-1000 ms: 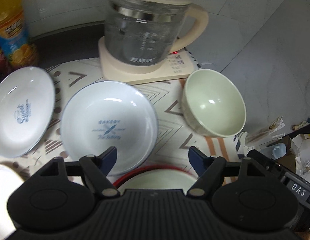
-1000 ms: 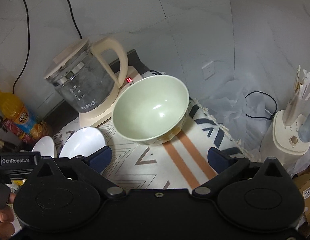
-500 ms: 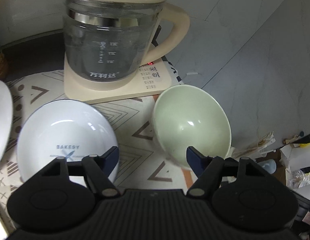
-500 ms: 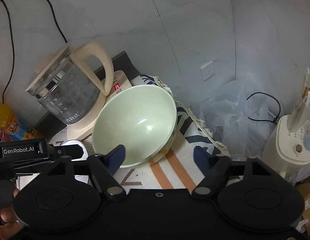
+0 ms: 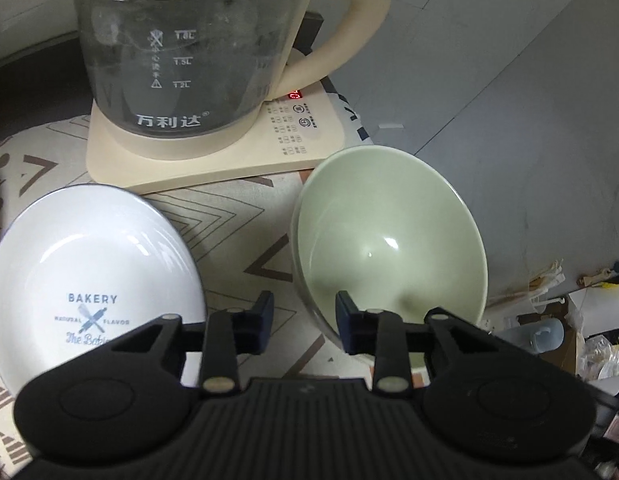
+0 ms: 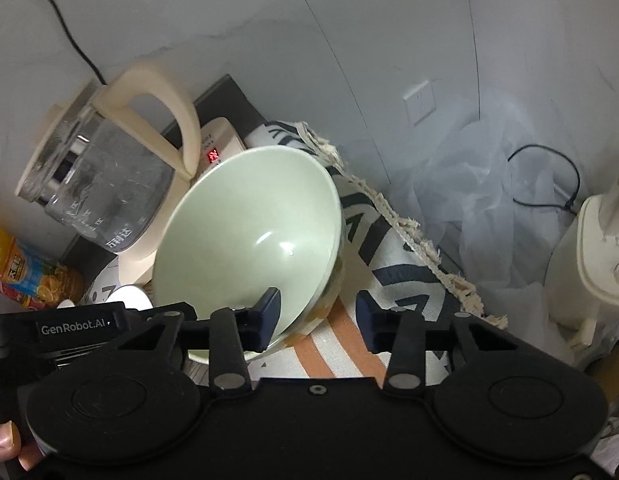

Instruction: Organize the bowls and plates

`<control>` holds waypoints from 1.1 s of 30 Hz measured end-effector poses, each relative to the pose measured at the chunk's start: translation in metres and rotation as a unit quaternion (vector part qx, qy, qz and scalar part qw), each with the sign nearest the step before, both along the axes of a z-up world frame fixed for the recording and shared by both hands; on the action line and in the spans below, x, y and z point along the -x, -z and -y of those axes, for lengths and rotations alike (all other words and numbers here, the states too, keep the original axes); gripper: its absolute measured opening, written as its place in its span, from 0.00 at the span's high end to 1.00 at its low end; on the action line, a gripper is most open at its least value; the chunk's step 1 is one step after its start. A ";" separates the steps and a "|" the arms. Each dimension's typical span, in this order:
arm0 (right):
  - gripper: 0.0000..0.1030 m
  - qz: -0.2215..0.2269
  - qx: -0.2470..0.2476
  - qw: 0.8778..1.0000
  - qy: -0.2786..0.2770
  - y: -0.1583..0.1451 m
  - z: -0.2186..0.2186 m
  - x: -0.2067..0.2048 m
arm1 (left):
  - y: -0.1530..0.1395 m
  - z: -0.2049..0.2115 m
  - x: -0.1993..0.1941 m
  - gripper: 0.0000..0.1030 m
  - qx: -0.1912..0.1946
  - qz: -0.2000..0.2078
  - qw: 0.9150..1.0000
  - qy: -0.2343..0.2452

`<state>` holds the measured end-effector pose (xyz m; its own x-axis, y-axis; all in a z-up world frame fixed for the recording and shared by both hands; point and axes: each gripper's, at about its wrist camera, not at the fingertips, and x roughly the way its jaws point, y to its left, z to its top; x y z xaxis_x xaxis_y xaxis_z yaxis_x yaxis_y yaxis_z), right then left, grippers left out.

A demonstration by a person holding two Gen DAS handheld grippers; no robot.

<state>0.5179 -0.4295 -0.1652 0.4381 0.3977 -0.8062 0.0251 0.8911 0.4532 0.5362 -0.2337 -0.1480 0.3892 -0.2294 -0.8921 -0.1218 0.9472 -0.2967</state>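
Observation:
A pale green bowl (image 5: 389, 248) stands on the patterned cloth (image 5: 237, 216), right of a white "BAKERY" plate (image 5: 89, 272). My left gripper (image 5: 305, 320) straddles the bowl's left rim, one finger inside and one outside. Its jaws are closing, and a gap still shows beside the rim. In the right wrist view the same bowl (image 6: 249, 240) has its right rim between the jaws of my right gripper (image 6: 317, 318). The left fingertip (image 6: 269, 312) is inside the bowl and the other is outside. These jaws are closing too, with the pads not pressing.
A glass kettle (image 5: 189, 60) on its cream base (image 5: 301, 136) stands just behind the bowl and plate. A juice bottle (image 6: 21, 268) stands at far left. The cloth's fringed edge (image 6: 409, 232) drops off to the right, where plastic sheeting (image 6: 489, 184) and a white appliance (image 6: 589, 260) lie.
Both grippers came down and closer to the green bowl, and their jaws narrowed around its rim. The left wrist view swung right, so the second white plate left the frame.

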 end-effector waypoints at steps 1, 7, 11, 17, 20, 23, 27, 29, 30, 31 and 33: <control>0.62 -0.004 0.006 1.000 -0.001 0.002 -0.001 -0.002 | 0.002 0.001 -0.002 0.74 0.000 -0.002 1.000 -0.002; 0.66 -0.021 0.001 1.000 0.000 0.016 -0.006 -0.012 | 0.014 0.007 -0.008 0.79 -0.007 -0.009 1.000 0.004; 0.76 -0.029 -0.015 0.999 0.002 0.020 -0.004 -0.012 | 0.012 0.009 -0.008 0.84 -0.001 -0.004 1.000 0.008; 0.76 -0.017 -0.009 1.000 -0.001 0.008 -0.002 -0.004 | 0.002 0.009 0.002 0.84 0.005 0.003 1.000 0.008; 0.76 -0.002 -0.011 1.000 0.001 -0.002 -0.001 0.000 | -0.005 0.007 0.008 0.84 0.010 0.004 1.000 0.004; 0.76 0.008 -0.019 1.000 0.006 -0.011 0.001 0.003 | -0.014 0.005 0.015 0.84 0.012 0.010 1.000 0.001; 0.76 0.025 -0.018 1.000 0.001 -0.024 -0.002 0.011 | -0.028 0.001 0.024 0.84 0.012 0.021 1.000 0.000; 0.76 0.030 -0.019 0.999 0.002 -0.031 -0.003 0.015 | -0.036 -0.001 0.028 0.84 0.010 0.026 1.000 0.002; 0.76 0.033 -0.019 0.999 0.002 -0.034 -0.004 0.017 | -0.038 -0.001 0.031 0.84 0.009 0.027 1.000 0.002; 0.76 0.038 -0.018 0.999 0.002 -0.037 -0.005 0.019 | -0.041 -0.002 0.033 0.84 0.009 0.028 1.000 0.001; 0.76 0.044 -0.018 0.999 0.002 -0.043 -0.006 0.023 | -0.045 -0.004 0.038 0.84 0.009 0.031 0.999 -0.002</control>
